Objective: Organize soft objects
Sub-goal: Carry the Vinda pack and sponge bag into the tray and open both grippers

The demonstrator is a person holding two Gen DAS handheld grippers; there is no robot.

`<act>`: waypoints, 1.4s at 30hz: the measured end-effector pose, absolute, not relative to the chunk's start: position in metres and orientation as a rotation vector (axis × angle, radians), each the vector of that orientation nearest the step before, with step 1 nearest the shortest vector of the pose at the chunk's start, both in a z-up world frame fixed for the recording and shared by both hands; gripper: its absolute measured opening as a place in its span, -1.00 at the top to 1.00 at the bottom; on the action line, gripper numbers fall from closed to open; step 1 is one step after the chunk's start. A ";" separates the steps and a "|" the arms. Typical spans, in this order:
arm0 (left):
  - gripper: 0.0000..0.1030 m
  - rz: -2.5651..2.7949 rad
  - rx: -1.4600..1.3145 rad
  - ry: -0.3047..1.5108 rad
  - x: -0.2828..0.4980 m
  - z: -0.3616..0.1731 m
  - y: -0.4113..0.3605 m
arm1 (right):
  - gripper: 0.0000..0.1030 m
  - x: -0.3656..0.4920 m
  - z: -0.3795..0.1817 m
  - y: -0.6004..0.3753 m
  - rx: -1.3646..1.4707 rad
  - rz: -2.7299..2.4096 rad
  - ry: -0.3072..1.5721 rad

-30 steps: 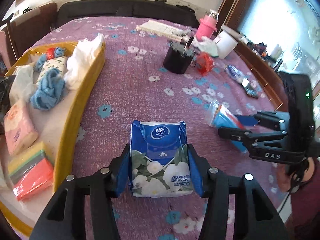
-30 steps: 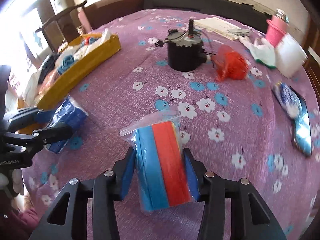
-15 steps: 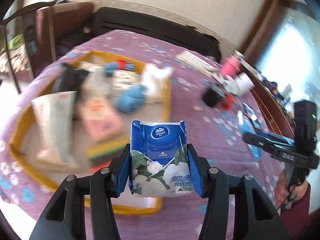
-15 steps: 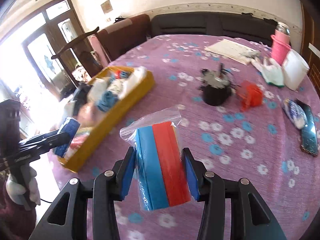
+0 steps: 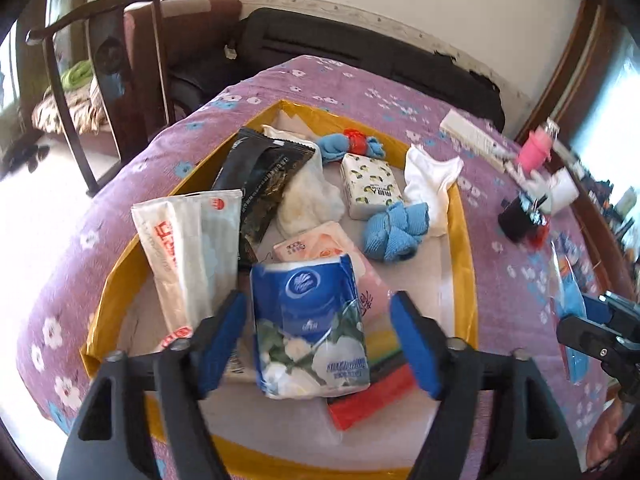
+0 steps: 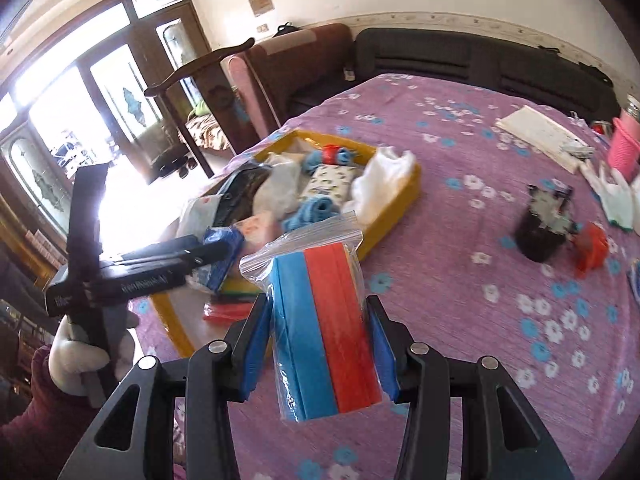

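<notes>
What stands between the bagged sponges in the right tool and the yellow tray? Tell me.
Nothing on the tablecloth blocks it. The left tool, jaws opening around the blue tissue pack, hangs over the near end of the yellow tray, ahead of the bagged sponges.

Little can be read: the blue tissue pack (image 5: 310, 322) bears a round white logo and blurred Chinese characters, the white packet (image 5: 188, 256) red characters, and the small floral pack (image 5: 370, 188) an unclear dark word.
</notes>
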State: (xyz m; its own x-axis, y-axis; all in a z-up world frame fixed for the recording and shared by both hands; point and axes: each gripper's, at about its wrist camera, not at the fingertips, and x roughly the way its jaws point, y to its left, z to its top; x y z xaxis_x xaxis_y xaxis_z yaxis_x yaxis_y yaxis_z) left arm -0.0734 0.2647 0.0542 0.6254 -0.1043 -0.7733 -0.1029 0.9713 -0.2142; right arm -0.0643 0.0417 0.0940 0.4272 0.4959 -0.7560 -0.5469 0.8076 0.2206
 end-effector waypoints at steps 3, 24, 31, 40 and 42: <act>-0.51 -0.012 -0.265 0.904 -0.078 0.054 0.267 | 0.01 -0.060 0.089 0.057 -0.070 0.664 0.937; -0.61 0.058 -0.533 0.660 -0.175 0.095 0.367 | 0.01 -0.081 0.037 0.190 -0.234 0.978 1.110; -0.61 0.079 -0.498 0.655 -0.181 0.097 0.364 | 0.01 -0.068 0.024 0.199 -0.304 0.843 1.096; -0.61 0.094 -0.476 0.656 -0.183 0.097 0.356 | -0.44 -0.077 0.039 0.193 -0.269 0.899 1.060; -0.61 0.098 -0.464 0.654 -0.183 0.098 0.352 | -0.56 -0.074 0.049 0.179 -0.199 0.893 1.035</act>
State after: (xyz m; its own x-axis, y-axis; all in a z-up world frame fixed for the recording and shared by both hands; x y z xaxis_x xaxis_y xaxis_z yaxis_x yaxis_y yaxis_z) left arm -0.1833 0.3519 0.0980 0.7931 -0.0561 -0.6065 -0.2309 0.8937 -0.3846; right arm -0.0740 0.1790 0.0488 0.2055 0.5472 -0.8114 -0.7226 0.6440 0.2513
